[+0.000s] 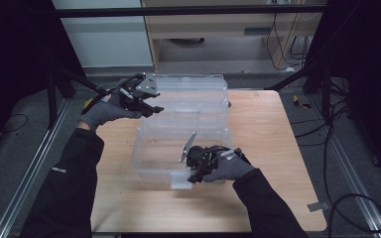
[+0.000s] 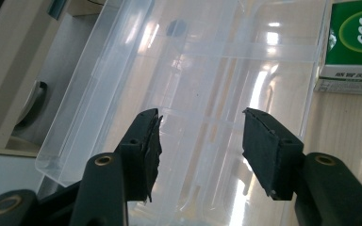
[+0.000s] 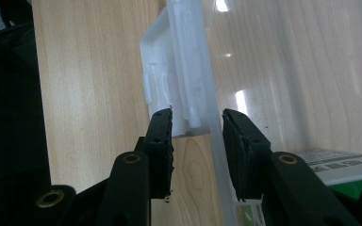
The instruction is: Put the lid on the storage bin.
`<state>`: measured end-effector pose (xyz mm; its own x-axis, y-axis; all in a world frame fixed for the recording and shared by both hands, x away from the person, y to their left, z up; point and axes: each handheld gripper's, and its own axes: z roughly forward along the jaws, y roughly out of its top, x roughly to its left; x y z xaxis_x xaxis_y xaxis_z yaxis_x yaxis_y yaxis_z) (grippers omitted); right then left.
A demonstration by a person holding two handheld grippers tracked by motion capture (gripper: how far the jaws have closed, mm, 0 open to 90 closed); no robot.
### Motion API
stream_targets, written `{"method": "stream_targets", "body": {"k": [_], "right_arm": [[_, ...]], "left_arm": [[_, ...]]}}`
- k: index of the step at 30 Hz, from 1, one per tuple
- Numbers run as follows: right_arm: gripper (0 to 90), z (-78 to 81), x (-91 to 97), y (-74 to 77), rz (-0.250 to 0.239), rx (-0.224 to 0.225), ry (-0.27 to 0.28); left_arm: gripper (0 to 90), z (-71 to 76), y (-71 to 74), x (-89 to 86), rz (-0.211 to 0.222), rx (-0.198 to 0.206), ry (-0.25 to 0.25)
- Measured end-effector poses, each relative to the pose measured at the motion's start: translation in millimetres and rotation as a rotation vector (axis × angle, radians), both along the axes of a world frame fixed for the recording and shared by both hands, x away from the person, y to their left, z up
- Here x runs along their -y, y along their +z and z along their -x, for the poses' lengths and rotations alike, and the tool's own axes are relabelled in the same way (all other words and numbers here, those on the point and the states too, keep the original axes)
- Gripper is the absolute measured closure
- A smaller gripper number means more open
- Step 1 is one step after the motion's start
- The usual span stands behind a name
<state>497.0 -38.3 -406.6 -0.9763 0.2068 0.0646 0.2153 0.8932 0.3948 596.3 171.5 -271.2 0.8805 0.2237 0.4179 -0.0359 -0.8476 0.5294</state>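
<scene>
A clear plastic box [image 1: 158, 148] stands on the wooden table [image 1: 268, 148] with its lid [image 1: 193, 91] swung back behind it. My left gripper [image 1: 155, 108] hovers at the lid's left end. In the left gripper view its jaws [image 2: 200, 136] stand open over the clear lid [image 2: 193, 70] with nothing between them. My right gripper [image 1: 192, 174] is at the box's front wall. There its jaws [image 3: 198, 127] sit on either side of the wall [image 3: 202, 56] by the white latch [image 3: 158, 80], closed on it. A green and white carton [image 2: 353, 42] lies in the box [image 3: 344, 167].
The table's bare wood extends to the right of the box and along the front edge. A black frame post [image 1: 322, 74] and loose cables [image 1: 337, 129] lie off the table's right side. A metal rail [image 1: 30, 163] runs along the floor at the left.
</scene>
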Motion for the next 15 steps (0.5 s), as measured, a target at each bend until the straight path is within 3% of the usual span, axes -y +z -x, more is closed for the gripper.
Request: {"method": "stream_targets", "body": {"k": [15], "right_arm": [[64.6,-1.7,0.5,-0.6,-0.004,-0.005,0.005]], "left_arm": [[54.6,-17.7,-17.2,15.5,-0.096,-0.008,-0.036]]}}
